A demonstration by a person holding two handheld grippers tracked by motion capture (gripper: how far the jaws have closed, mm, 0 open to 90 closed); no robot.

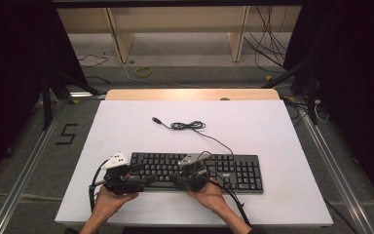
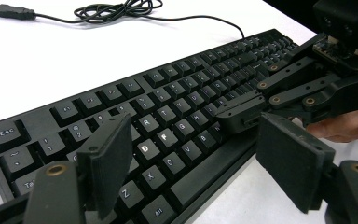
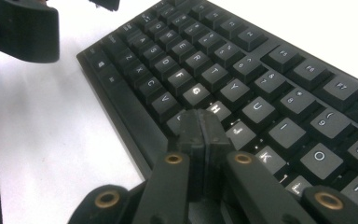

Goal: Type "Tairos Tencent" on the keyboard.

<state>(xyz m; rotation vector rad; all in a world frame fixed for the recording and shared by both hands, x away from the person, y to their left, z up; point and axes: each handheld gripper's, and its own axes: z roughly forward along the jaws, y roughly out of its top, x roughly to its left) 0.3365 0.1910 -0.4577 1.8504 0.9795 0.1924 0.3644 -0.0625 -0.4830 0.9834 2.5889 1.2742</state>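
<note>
Typing in progress: the right tool (image 3: pixel 200 128), jaws closed, presses keyboard (image 1: pixel 233 170) keys near H while the left tool (image 2: pixel 200 158) hovers open; next, a precise key strike.

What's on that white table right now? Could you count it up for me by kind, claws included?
Black full-size computer keyboard with attached black USB cable: 1
Hand-held black claws: 2, the left claw open, the right claw shut, tips at the keys
Total: 3
</note>
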